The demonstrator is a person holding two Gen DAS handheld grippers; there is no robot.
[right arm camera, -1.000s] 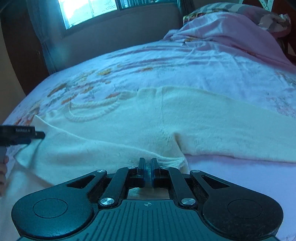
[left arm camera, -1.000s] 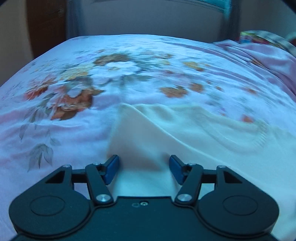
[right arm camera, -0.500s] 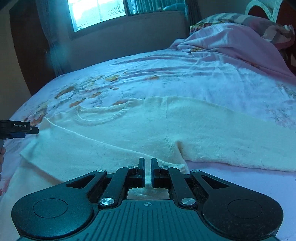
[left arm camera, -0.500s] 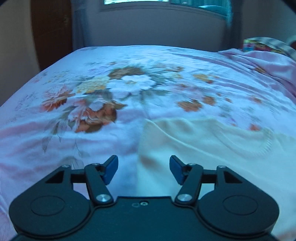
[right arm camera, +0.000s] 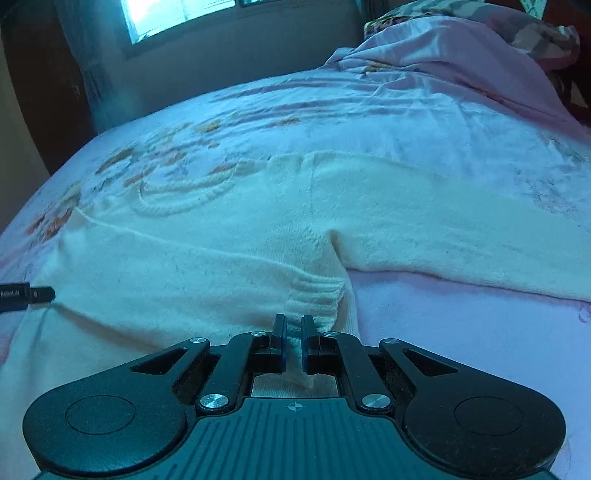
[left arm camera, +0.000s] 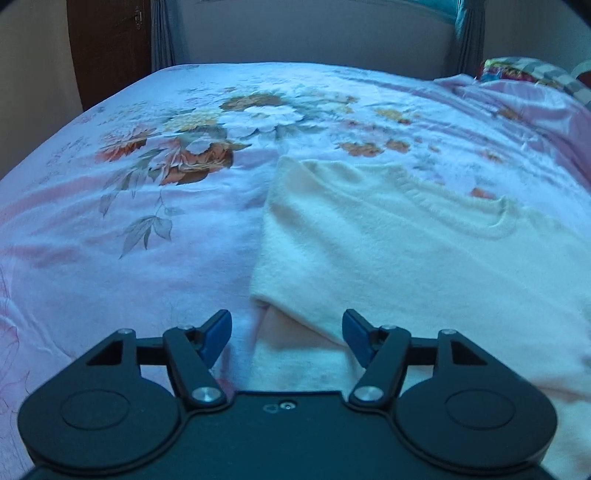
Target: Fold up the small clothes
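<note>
A cream knit sweater (left arm camera: 388, 251) lies flat on the floral bed sheet (left arm camera: 147, 221), ribbed neckline (left arm camera: 461, 218) toward the far side. One sleeve is folded across the body, and its ribbed cuff (right arm camera: 317, 295) ends at my right gripper (right arm camera: 293, 332), which is shut on that cuff's fabric. My left gripper (left arm camera: 286, 336) hovers over the sweater's left folded edge. Its jaws are opening, the fabric lies below them and the pads touch nothing. The left gripper's tip (right arm camera: 26, 295) shows at the left edge of the right wrist view. The other sleeve (right arm camera: 480, 236) stretches out to the right.
A rumpled pink blanket (right arm camera: 461, 55) and a patterned pillow (right arm camera: 546, 33) are piled at the bed's far right. A window (right arm camera: 177, 14) and a wall stand beyond the bed, with a dark wooden door (left arm camera: 107, 48) at the left. Bare sheet spreads left of the sweater.
My left gripper has drawn back to the left, off the sweater's body to its folded edge, with its jaws a little wider. The right gripper stays shut on the cuff, hardly moved.
</note>
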